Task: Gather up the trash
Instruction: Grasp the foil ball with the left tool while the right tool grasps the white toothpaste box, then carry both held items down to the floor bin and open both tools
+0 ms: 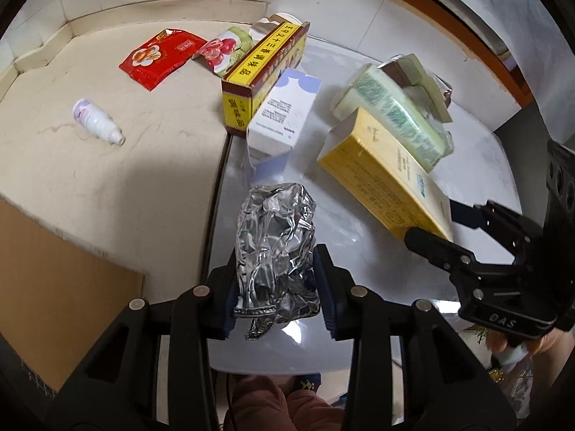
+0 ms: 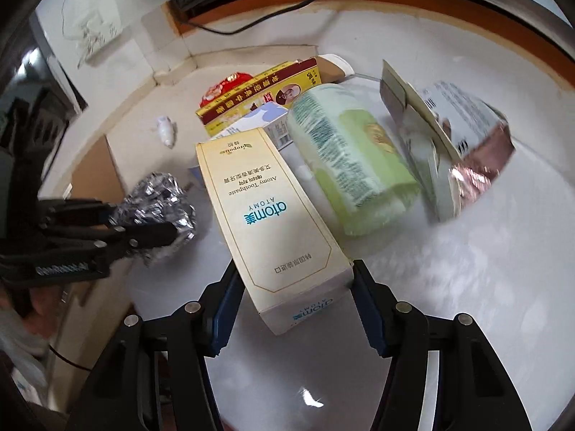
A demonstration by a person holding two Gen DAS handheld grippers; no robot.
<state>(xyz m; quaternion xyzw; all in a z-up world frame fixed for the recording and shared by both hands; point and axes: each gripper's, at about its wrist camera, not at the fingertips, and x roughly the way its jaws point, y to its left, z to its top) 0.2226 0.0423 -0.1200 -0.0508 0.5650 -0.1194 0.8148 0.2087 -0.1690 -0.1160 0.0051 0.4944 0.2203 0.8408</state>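
Right wrist — toothpaste box (image 2: pixel 273 212) clamped endwise, pointing forward.

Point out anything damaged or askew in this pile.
The foil wrapper in the left tongs is badly crumpled. The blue and white box has its end flap torn open. The green packet lies tilted across the toothpaste box.

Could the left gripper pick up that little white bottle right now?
Probably not: the left gripper is shut on crumpled foil, so its jaws are occupied. The white bottle itself lies alone on the beige counter, nothing blocking it.
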